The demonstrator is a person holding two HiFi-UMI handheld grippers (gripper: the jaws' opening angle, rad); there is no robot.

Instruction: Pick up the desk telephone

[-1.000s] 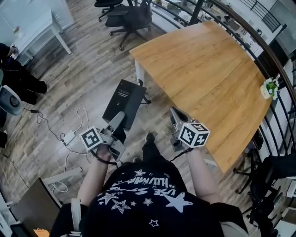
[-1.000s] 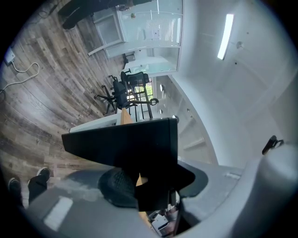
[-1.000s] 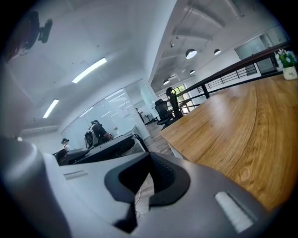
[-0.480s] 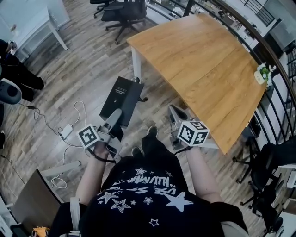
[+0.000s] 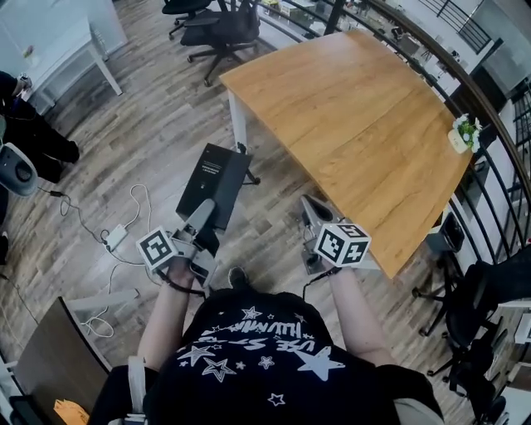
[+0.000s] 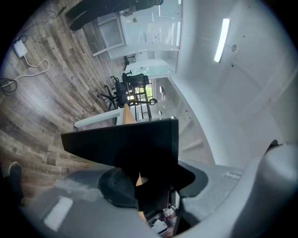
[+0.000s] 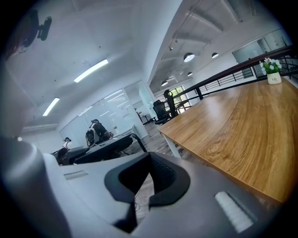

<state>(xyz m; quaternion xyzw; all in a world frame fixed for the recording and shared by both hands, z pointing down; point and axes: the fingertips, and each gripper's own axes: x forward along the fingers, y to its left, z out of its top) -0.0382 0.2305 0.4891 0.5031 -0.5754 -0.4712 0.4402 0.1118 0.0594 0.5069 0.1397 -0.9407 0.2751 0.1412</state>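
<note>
No desk telephone shows in any view. My left gripper [image 5: 207, 214] is shut on the near edge of a flat black box [image 5: 214, 176], which sticks out level over the wooden floor. In the left gripper view the black box [image 6: 125, 142] fills the space between the jaws of the left gripper [image 6: 139, 179]. My right gripper [image 5: 310, 206] hangs beside the near corner of the wooden table [image 5: 357, 108], jaws together and nothing in them. In the right gripper view the right gripper [image 7: 150, 157] points along the wooden table [image 7: 242, 135].
A small potted plant [image 5: 461, 133] stands at the table's far right edge, beside a dark railing [image 5: 489, 100]. Black office chairs [image 5: 220, 23] stand beyond the table. A white cable and adapter [image 5: 116, 237] lie on the floor at left. A white desk [image 5: 79, 37] is at upper left.
The table and floor have slid left and toward me in the head view. Both grippers keep the same pose, and the black box stays in the left one.
</note>
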